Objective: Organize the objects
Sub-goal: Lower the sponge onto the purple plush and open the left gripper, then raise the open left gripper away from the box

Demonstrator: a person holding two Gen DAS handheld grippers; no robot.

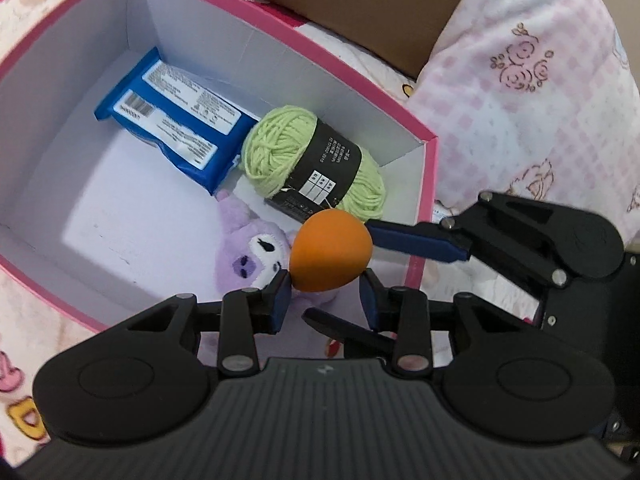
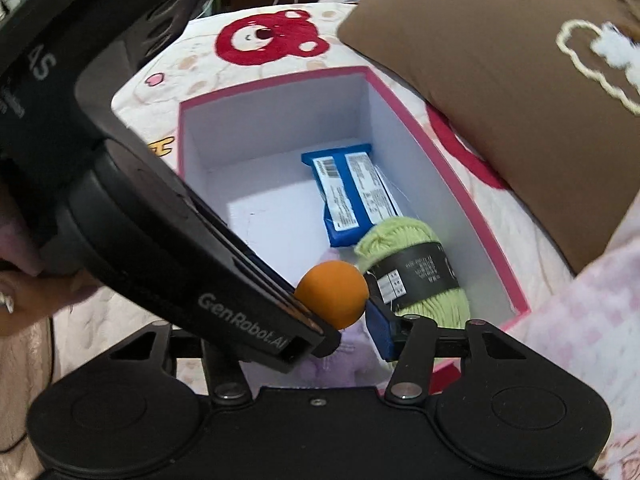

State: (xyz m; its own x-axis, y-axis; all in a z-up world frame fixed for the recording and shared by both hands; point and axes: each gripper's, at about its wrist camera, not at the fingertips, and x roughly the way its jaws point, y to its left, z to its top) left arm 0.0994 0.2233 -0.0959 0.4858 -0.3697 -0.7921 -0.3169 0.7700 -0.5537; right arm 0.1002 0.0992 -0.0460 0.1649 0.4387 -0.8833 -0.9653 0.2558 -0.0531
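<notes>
The smooth, egg-shaped orange sponge (image 1: 331, 251), probably light and squashy so best pinched across its fat middle, hangs over the pink box (image 1: 420, 216), touched by both the left gripper (image 1: 325, 300), whose fingers stand apart beneath it, and the right gripper (image 2: 348, 312), whose grip I cannot tell.

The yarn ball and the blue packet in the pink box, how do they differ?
The yarn ball is light green, rounded and fuzzy, with a dark paper band round its middle; the blue packet is flat, glossy and rectangular, with white printed labels. The yarn lies nearer the box's corner, the packet further along the wall. Both lie inside the pink box, touching each other.
</notes>
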